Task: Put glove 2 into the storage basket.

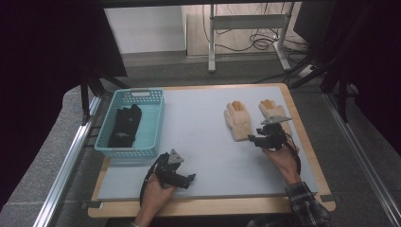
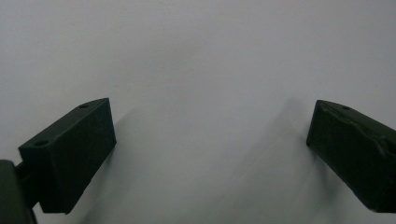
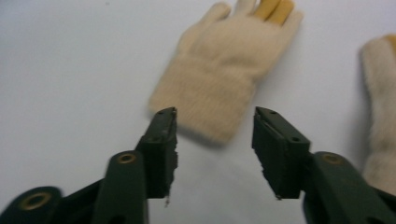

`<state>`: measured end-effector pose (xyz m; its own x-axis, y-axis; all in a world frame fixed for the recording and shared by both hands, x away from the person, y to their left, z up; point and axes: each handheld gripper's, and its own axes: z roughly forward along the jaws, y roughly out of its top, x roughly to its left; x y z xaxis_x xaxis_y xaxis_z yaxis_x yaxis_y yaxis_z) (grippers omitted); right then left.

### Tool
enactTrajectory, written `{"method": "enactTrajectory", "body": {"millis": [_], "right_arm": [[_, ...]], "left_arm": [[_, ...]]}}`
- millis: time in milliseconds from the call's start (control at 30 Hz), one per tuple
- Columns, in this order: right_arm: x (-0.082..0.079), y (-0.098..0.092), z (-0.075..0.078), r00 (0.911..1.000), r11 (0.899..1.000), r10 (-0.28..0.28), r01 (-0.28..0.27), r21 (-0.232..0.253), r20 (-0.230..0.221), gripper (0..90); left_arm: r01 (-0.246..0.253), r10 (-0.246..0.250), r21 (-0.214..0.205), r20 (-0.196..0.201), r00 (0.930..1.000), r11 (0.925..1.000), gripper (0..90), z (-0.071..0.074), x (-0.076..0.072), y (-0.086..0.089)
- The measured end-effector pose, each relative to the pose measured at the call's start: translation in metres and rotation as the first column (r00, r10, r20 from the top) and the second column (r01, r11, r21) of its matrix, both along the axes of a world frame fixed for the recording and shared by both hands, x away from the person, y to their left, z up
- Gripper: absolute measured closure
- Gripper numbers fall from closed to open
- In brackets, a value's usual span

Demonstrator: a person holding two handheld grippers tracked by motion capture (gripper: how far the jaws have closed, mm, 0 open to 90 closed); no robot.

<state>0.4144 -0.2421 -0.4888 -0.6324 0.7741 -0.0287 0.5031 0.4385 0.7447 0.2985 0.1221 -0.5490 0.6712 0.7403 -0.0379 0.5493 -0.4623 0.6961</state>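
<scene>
- Judging from how things lie, the work is gathering gloves into the teal basket (image 1: pixel 152 124) at the tabletop's (image 1: pixel 198 142) far left corner; a pair of black gloves (image 1: pixel 124 126) already lies inside it, so that share looks done
- Left to do: two cream gloves remain flat on the tabletop near its far right corner, fingers pointing to the far edge, side by side and just apart
- The left cream glove (image 1: pixel 238 121) lies fully in sight; the right cream glove (image 1: pixel 271 110) is partly hidden behind the right claw in the high view
- Right claw (image 3: pixel 214 140): jaws partly open, roughly halfway, with nothing between them; it hovers just short of the cuff of the left cream glove (image 3: pixel 219 88) and touches neither glove as far as I can tell. The other glove's edge (image 3: pixel 380 107) sits off to the side in its own view
- Left claw (image 2: pixel 210 140): jaws spread wide, empty, above bare tabletop near the near edge, just in front of the basket
- My reading is that the job is about half through: one pair stowed, the cream pair still to be picked up and carried across to the basket
</scene>
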Motion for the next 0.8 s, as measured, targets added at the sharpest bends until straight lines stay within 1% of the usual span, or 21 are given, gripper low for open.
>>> {"method": "enactTrajectory", "body": {"millis": [33, 133, 200, 233, 267, 300, 333, 367, 400, 433, 467, 533, 567, 633, 667, 700, 733, 767, 800], "right_arm": [[0.011, 0.001, 0.004, 1.0, 1.0, 0.005, -0.005, 0.001, 0.007, 54.3], [0.026, 0.004, 0.008, 0.9997, 1.0, 0.022, -0.022, 0.006, 0.012, 55.3], [0.037, 0.006, 0.011, 0.9991, 0.999, 0.037, -0.037, -0.004, 0.02, 55.2], [0.037, 0.006, 0.011, 0.9991, 0.999, 0.037, -0.037, -0.004, 0.02, 55.2], [0.047, 0.01, 0.012, 0.9986, 0.999, 0.045, -0.044, -0.029, 0.028, 52.4], [0.053, 0.012, 0.012, 0.9986, 0.998, 0.044, -0.042, -0.038, 0.029, 50.6], [0.053, 0.012, 0.012, 0.9986, 0.998, 0.044, -0.042, -0.038, 0.029, 50.6], [0.064, 0.016, 0.01, 0.9983, 0.998, 0.057, -0.057, -0.033, 0.008, 45.1], [0.067, 0.018, 0.009, 0.9978, 0.997, 0.066, -0.066, -0.036, 0.001, 43.5], [0.067, 0.018, 0.009, 0.9978, 0.997, 0.066, -0.066, -0.036, 0.001, 43.5], [0.076, 0.025, 0.004, 0.9957, 0.994, 0.092, -0.092, -0.058, 0.004, 40.0], [0.078, 0.027, 0.002, 0.9951, 0.993, 0.099, -0.099, -0.065, 0.004, 38.6], [0.085, 0.033, -0.003, 0.9932, 0.99, 0.116, -0.116, -0.082, 0.006, 36.8], [0.091, 0.039, -0.009, 0.9916, 0.987, 0.129, -0.129, -0.097, -0.001, 36.4], [0.094, 0.042, -0.012, 0.9912, 0.985, 0.132, -0.132, -0.115, -0.011, 36.4], [0.096, 0.045, -0.017, 0.9904, 0.98, 0.137, -0.138, -0.142, -0.021, 36.4], [0.099, 0.048, -0.023, 0.9899, 0.973, 0.139, -0.142, -0.184, -0.031, 36.5], [0.101, 0.048, -0.026, 0.9894, 0.971, 0.141, -0.145, -0.188, -0.033, 37.5], [0.103, 0.046, -0.027, 0.9894, 0.979, 0.137, -0.143, -0.147, -0.05, 40.8]], "left_arm": [[0.0, 0.0, 0.0, 0.0, 1.0, 1.0, 1.5, 0.0, 0.0, 0.0], [0.0, 0.0, 0.0, 0.0, 1.0, 1.0, 1.4, 0.0, 0.0, 0.0], [0.002, -0.002, 0.002, 0.0, 1.0, 1.0, 1.4, 0.0, 0.0, 0.0], [0.002, -0.002, 0.002, 0.0, 1.0, 1.0, 1.4, 0.0, 0.0, 0.0], [0.002, -0.002, 0.003, -0.001, 1.0, 1.0, 1.4, 0.0, 0.0, 0.0], [0.002, -0.002, 0.003, -0.001, 1.0, 1.0, 1.5, 0.0, 0.0, 0.0], [0.002, -0.002, 0.003, -0.001, 1.0, 1.0, 1.5, 0.0, 0.0, 0.0], [0.003, -0.003, 0.002, 0.0, 1.0, 1.0, 1.4, 0.0, 0.0, 0.0], [0.003, -0.003, 0.002, 0.0, 1.0, 1.0, 1.4, 0.0, 0.0, 0.0], [0.003, -0.003, 0.002, 0.0, 1.0, 1.0, 1.4, 0.0, 0.0, 0.0], [0.003, -0.003, 0.002, 0.0, 1.0, 1.0, 1.4, 0.0, 0.0, 0.0], [0.003, -0.003, 0.002, 0.0, 1.0, 1.0, 1.4, 0.0, 0.0, 0.0], [0.002, -0.002, 0.002, 0.0, 1.0, 1.0, 1.4, 0.0, 0.0, 0.0], [0.003, -0.003, 0.002, 0.0, 1.0, 1.0, 1.4, 0.0, 0.0, 0.0], [0.003, -0.003, 0.002, 0.0, 1.0, 1.0, 1.4, 0.0, 0.0, 0.0], [0.003, -0.003, 0.002, 0.0, 1.0, 1.0, 1.4, 0.0, 0.0, 0.0], [0.002, -0.002, 0.002, 0.0, 1.0, 1.0, 1.4, 0.0, 0.0, 0.0], [0.002, -0.002, 0.002, 0.001, 1.0, 1.0, 1.4, 0.0, 0.0, 0.0], [0.003, -0.003, 0.002, 0.0, 1.0, 1.0, 1.4, 0.0, 0.0, 0.0]]}}
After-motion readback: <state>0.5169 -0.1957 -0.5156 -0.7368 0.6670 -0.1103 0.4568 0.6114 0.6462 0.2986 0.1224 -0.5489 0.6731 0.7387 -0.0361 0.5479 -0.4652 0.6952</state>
